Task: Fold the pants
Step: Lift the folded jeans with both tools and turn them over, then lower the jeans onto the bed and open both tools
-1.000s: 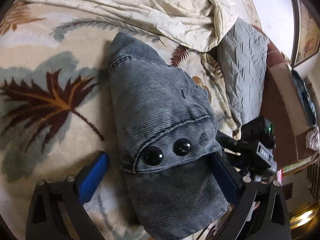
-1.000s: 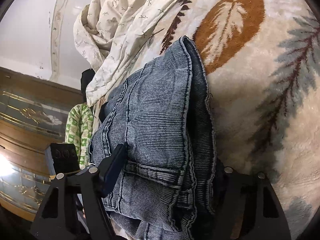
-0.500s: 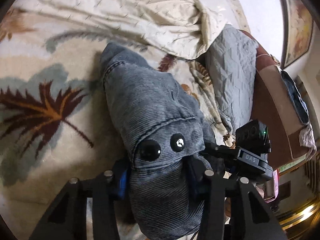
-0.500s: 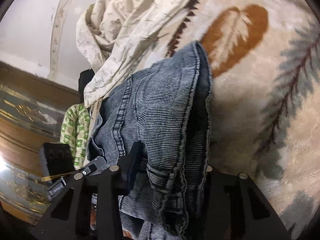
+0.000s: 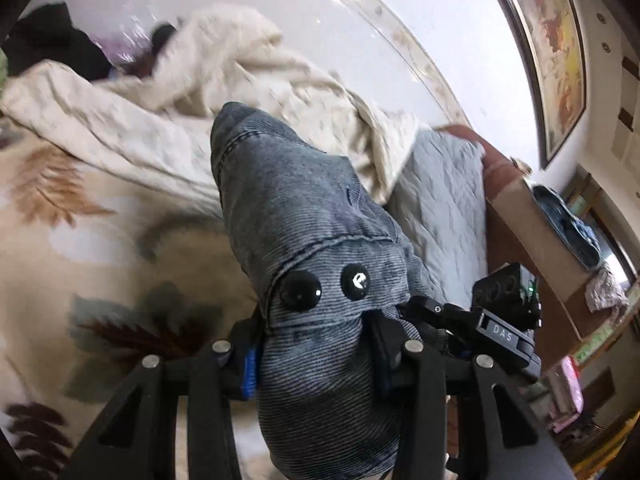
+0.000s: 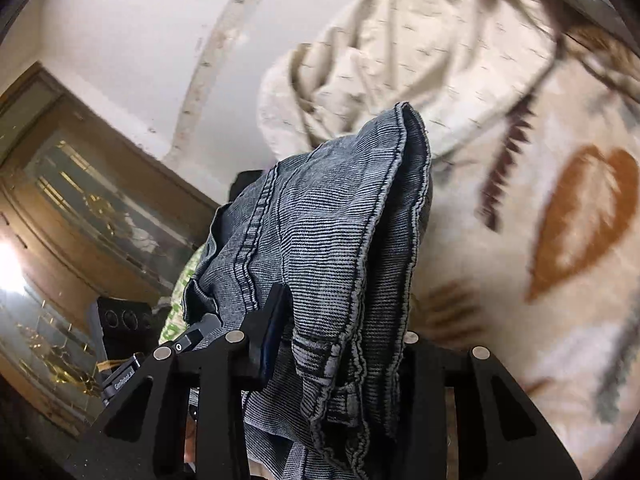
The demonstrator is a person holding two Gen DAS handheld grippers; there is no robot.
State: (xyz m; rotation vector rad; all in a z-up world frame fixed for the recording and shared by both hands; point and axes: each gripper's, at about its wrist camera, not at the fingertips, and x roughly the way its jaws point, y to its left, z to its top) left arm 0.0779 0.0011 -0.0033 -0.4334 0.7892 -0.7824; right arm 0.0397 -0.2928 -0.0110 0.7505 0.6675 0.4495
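Note:
The grey-blue denim pants (image 5: 304, 224) are bunched and raised off the leaf-patterned blanket (image 5: 80, 240). My left gripper (image 5: 316, 344) is shut on the waistband end, just below its two black buttons (image 5: 300, 289). My right gripper (image 6: 340, 344) is shut on a stitched, folded edge of the same pants (image 6: 328, 224), which stand up in front of the camera. The other gripper's black body shows at the right of the left wrist view (image 5: 500, 320) and at the left of the right wrist view (image 6: 160, 356).
A crumpled cream sheet (image 5: 224, 92) lies beyond the pants. A grey quilted pillow (image 5: 444, 200) and a brown headboard (image 5: 516, 216) are on the right. A wooden glass-front cabinet (image 6: 60, 248) stands at the left of the right wrist view.
Both grippers went from open around the pants to shut on them, then lifted them up off the blanket; both cameras now tilt upward toward the wall.

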